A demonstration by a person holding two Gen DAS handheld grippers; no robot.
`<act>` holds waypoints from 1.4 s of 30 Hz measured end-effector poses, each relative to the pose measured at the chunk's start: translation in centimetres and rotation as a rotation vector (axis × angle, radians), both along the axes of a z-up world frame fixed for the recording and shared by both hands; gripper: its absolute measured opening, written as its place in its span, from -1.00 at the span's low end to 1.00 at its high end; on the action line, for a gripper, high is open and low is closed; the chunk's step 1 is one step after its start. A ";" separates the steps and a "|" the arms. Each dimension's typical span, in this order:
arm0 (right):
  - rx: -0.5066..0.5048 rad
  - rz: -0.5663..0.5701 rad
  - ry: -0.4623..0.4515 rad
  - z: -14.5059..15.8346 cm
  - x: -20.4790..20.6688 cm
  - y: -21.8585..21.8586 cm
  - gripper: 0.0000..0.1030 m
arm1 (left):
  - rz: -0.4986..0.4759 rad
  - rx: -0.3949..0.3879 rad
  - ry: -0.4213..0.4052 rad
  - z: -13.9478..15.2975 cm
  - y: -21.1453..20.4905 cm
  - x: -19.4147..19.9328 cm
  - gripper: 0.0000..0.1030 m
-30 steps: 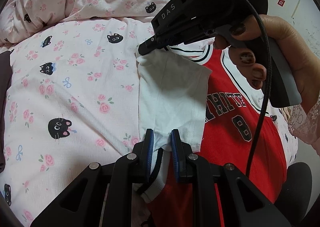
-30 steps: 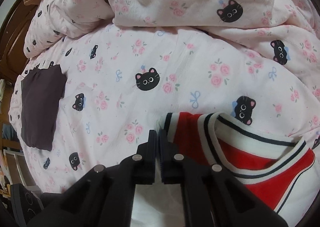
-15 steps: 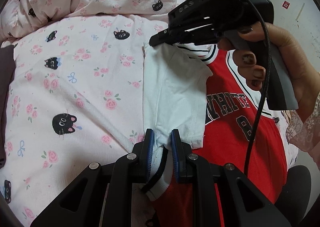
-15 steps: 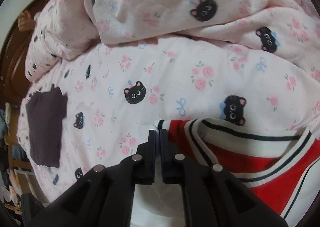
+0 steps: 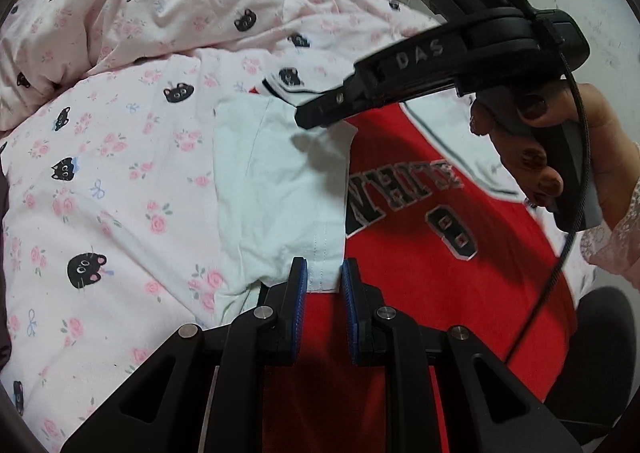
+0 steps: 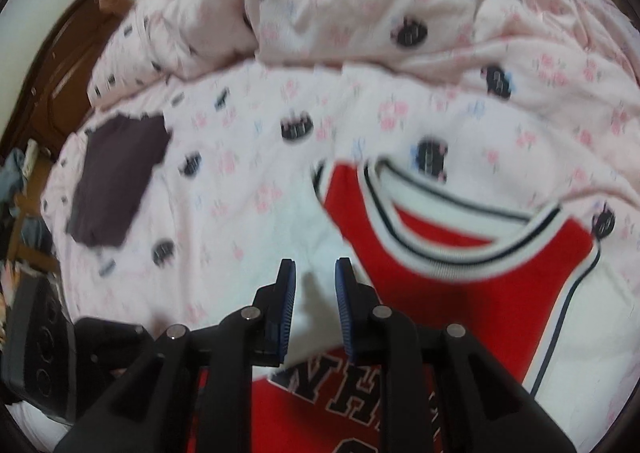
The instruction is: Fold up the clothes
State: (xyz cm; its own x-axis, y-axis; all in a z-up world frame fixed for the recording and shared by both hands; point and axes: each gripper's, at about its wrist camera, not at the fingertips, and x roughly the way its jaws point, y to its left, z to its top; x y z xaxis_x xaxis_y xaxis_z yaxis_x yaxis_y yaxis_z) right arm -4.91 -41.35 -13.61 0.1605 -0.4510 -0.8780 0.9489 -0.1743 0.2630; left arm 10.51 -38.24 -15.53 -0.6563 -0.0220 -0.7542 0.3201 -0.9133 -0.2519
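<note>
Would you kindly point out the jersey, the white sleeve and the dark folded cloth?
jersey (image 5: pixel 460 285): left wrist view, red chest below the number.
white sleeve (image 5: pixel 280 189): left wrist view, middle of the folded-over sleeve.
dark folded cloth (image 6: pixel 116 181): right wrist view, its centre.

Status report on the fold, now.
Left gripper open, right gripper open. Red jersey flat on bed, white sleeve folded inward. Nothing obstructing.

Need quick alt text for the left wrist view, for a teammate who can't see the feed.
The left gripper, open, hovers at the edge of a white sleeve folded over a red jersey lying on a pink cat-print bedsheet. Upper right, a hand holds the right gripper above the sleeve's top.
</note>
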 end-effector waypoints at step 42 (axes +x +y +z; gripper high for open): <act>-0.086 -0.304 0.041 2.8 -9.9 13.9 -0.10 | -0.015 -0.107 0.186 5.2 4.2 -1.5 0.04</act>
